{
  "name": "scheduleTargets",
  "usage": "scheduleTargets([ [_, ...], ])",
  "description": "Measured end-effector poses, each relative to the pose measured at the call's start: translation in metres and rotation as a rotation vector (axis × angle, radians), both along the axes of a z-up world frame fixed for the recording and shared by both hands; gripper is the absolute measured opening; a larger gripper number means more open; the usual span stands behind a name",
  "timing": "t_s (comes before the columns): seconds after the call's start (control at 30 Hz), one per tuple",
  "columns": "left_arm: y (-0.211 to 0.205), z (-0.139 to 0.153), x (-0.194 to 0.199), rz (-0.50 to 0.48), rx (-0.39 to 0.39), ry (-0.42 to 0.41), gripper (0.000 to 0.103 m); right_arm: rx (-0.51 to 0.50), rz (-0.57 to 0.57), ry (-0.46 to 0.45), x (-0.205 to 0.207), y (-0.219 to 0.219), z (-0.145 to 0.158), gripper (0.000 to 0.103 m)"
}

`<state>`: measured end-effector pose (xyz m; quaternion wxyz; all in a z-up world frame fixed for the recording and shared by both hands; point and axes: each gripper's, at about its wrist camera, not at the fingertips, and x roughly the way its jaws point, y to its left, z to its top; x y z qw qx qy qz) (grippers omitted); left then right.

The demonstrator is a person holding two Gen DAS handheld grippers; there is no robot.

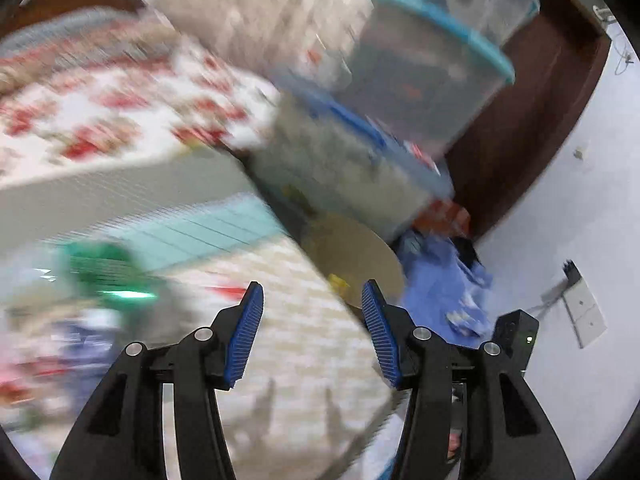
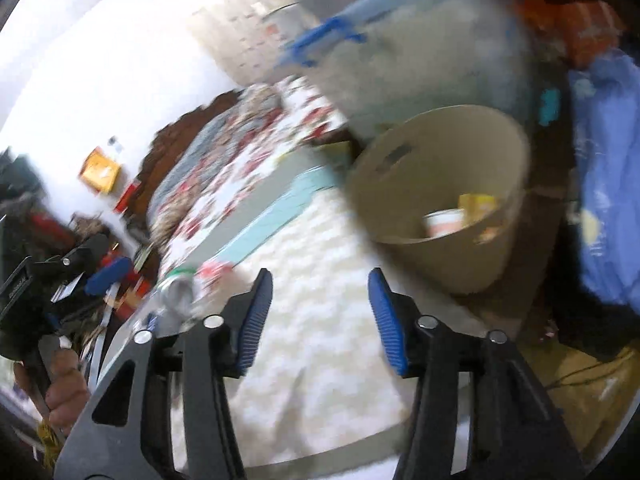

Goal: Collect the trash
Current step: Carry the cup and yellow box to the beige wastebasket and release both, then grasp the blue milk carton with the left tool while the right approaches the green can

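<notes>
Both views are blurred by motion. My left gripper [image 1: 312,292] is open and empty above a white patterned table top [image 1: 296,344]. A green can [image 1: 100,268] lies blurred on the table to its left. My right gripper [image 2: 320,280] is open and empty over the same table [image 2: 320,320]. A tan bin [image 2: 440,184] stands just beyond the table edge and holds a cup [image 2: 444,220] and a yellow packet [image 2: 476,204]. A crushed silver can [image 2: 180,292] lies on the table left of the right gripper. The left gripper's body [image 2: 52,276] shows at the far left.
Stacked clear storage boxes with blue lids [image 1: 420,80] stand behind the bin [image 1: 360,256]. A bed with a red-and-white floral cover [image 1: 100,112] is at the left. Blue cloth [image 1: 448,288] lies on the floor by a dark wooden door [image 1: 540,128].
</notes>
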<state>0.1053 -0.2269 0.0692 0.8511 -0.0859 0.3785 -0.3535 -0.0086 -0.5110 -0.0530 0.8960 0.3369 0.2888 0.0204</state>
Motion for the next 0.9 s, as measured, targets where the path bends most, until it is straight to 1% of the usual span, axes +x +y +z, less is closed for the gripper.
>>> scheduleTargets([
  [0.07,0.051,0.011,-0.010,0.102,0.016,-0.050,0.049,0.001,0.067,-0.012,0.005,0.025,0.005,0.045],
  [0.13,0.096,0.013,-0.017,0.196,0.028,-0.066,0.049,0.014,0.162,-0.012,0.015,0.058,0.006,0.041],
  [0.2,0.134,0.011,-0.022,0.267,0.031,-0.049,0.049,0.012,0.226,-0.001,0.022,0.085,0.005,0.041],
  [0.27,0.171,0.001,-0.026,0.335,0.046,-0.014,0.049,0.007,0.283,0.014,0.028,0.111,0.002,0.041],
  [0.33,0.193,-0.010,-0.032,0.374,0.058,0.021,0.049,-0.007,0.335,0.038,0.035,0.136,-0.001,0.041],
  [0.4,0.208,-0.023,-0.039,0.394,0.079,0.056,0.048,-0.042,0.346,0.048,0.041,0.151,-0.001,0.042],
  [0.47,0.210,-0.035,-0.044,0.382,0.096,0.083,0.048,-0.078,0.340,0.049,0.044,0.159,0.002,0.043],
  [0.5,0.204,-0.041,-0.047,0.355,0.108,0.094,0.048,-0.092,0.327,0.047,0.048,0.162,0.004,0.044],
  [0.6,0.182,-0.050,-0.050,0.288,0.139,0.086,0.050,-0.114,0.316,0.050,0.064,0.164,0.012,0.050],
  [0.63,0.168,-0.054,-0.049,0.260,0.160,0.078,0.053,-0.128,0.317,0.048,0.071,0.165,0.017,0.055],
  [0.67,0.155,-0.057,-0.047,0.244,0.183,0.069,0.060,-0.160,0.323,0.044,0.081,0.168,0.023,0.059],
  [0.7,0.146,-0.060,-0.046,0.232,0.200,0.061,0.064,-0.182,0.331,0.043,0.088,0.169,0.027,0.069],
  [0.73,0.134,-0.062,-0.044,0.216,0.212,0.049,0.070,-0.215,0.345,0.039,0.098,0.172,0.032,0.078],
  [0.77,0.124,-0.064,-0.044,0.204,0.222,0.036,0.075,-0.262,0.366,0.030,0.109,0.177,0.039,0.082],
  [0.8,0.117,-0.066,-0.043,0.198,0.235,0.025,0.077,-0.291,0.380,0.025,0.118,0.179,0.043,0.084],
  [0.83,0.108,-0.070,-0.040,0.198,0.257,0.012,0.078,-0.332,0.403,0.024,0.129,0.184,0.047,0.086],
  [0.9,0.094,-0.078,-0.032,0.197,0.299,0.007,0.078,-0.370,0.450,0.040,0.151,0.187,0.049,0.088],
])
